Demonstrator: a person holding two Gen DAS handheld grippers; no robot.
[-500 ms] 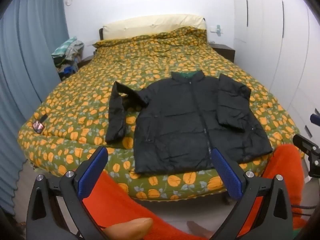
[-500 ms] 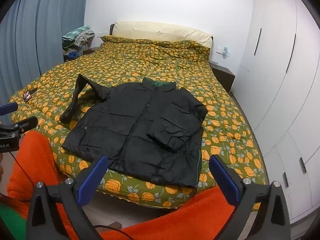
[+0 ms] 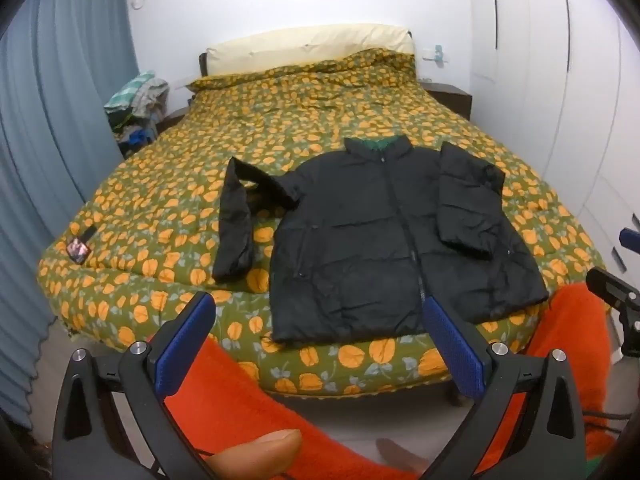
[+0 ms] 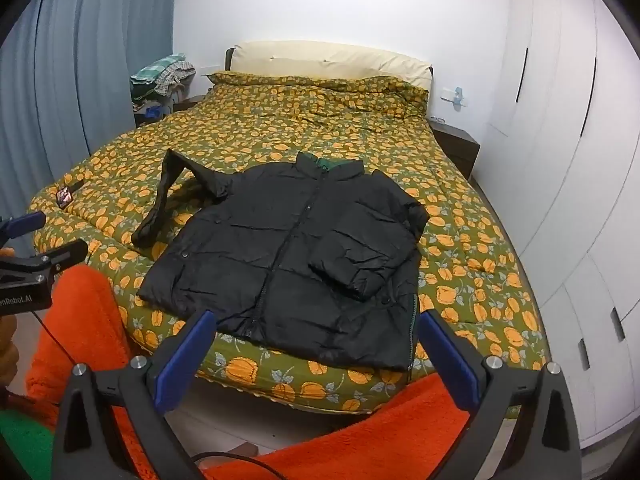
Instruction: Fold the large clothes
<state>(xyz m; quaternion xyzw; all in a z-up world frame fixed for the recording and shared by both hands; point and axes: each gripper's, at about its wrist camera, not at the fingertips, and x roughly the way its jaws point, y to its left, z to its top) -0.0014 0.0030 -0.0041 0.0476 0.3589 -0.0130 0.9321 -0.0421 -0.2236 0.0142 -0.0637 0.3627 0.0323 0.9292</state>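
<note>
Seemingly mid-fold, the black puffer jacket [image 3: 384, 236] lay at frame centre on the bed [image 3: 168, 208], one sleeve [image 3: 468, 200] already folded in. Both claws, left [image 3: 320, 352] and right [image 4: 316, 360], hung released and empty; next, the outstretched sleeve [image 3: 234, 224] needed grasping.

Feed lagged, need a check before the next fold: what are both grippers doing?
Left gripper: jaws open, holding nothing.
Right gripper: jaws open, holding nothing, short of the black jacket.

A black jacket [image 4: 296, 256] lies flat on the floral bed [image 4: 472, 280], beyond the gaping right claw [image 4: 316, 344].
</note>
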